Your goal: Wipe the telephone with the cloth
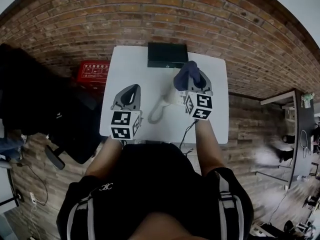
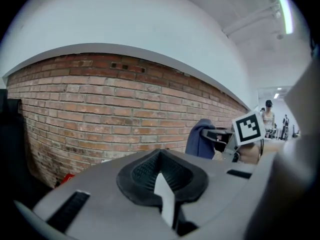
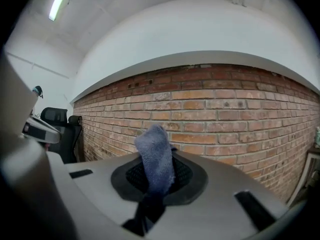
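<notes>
While both grippers hang over the white worktop (image 1: 135, 66), the right claw (image 1: 191, 80) is clamped on a blue cloth (image 1: 185, 74). Right gripper view: cloth (image 3: 154, 154) stands up bunched from between the closed jaws, brick wall (image 3: 225, 114) behind. Left claw (image 1: 131, 93): jaws together, nothing in them, confirmed in the left gripper view, where it (image 2: 162, 184) points at the same wall. Telephone (image 1: 171, 97), white, lies on the worktop between the two grippers, just beside the right claw and partly hidden under it. Its coiled cord (image 1: 156, 113) loops toward the left claw. Cloth touching telephone or not: cannot tell. Black box (image 1: 167, 55) sits at the worktop's far edge. Red box (image 1: 94, 71) lies off the worktop to the left
</notes>
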Tool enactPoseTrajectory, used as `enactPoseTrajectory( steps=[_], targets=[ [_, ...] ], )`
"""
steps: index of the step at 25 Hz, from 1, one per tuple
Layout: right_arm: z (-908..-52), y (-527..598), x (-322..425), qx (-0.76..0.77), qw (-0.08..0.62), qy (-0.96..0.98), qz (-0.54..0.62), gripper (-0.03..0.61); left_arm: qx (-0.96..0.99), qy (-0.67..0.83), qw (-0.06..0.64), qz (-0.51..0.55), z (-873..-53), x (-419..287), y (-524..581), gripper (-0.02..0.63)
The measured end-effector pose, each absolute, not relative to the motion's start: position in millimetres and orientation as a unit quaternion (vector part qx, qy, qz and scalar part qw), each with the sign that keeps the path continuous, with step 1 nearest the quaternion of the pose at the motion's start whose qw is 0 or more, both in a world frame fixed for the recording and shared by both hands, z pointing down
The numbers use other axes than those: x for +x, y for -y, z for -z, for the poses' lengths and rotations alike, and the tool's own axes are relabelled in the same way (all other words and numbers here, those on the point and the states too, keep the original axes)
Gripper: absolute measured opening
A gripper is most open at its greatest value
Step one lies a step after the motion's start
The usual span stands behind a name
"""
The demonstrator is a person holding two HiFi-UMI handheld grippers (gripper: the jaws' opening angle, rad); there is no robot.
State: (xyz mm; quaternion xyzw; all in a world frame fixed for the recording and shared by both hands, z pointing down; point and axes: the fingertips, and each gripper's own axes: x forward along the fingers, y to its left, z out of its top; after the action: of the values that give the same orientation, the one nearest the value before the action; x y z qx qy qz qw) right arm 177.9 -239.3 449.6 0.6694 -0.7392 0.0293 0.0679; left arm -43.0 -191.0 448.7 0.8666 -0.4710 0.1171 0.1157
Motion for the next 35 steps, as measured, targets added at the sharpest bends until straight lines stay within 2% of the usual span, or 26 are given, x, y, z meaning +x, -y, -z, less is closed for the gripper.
enactPoseTrajectory(
  steps=[10,23,35],
  targets=[
    [-527,308,184,0.618,0.125,0.772,-0.078,0.02,0.839,0.518,0.106,-0.13,-447,-49,197,-0.003],
    [-645,337,181,0.578,0.268,0.758,-0.141,0.02,0.799,0.573,0.117,-0.139,-454,-70,204,-0.003],
    [-652,328,166,0.566,0.264,0.767,-0.151,0.02,0.795,0.574,0.13,-0.146,-467,-69,216,-0.003]
  ],
)
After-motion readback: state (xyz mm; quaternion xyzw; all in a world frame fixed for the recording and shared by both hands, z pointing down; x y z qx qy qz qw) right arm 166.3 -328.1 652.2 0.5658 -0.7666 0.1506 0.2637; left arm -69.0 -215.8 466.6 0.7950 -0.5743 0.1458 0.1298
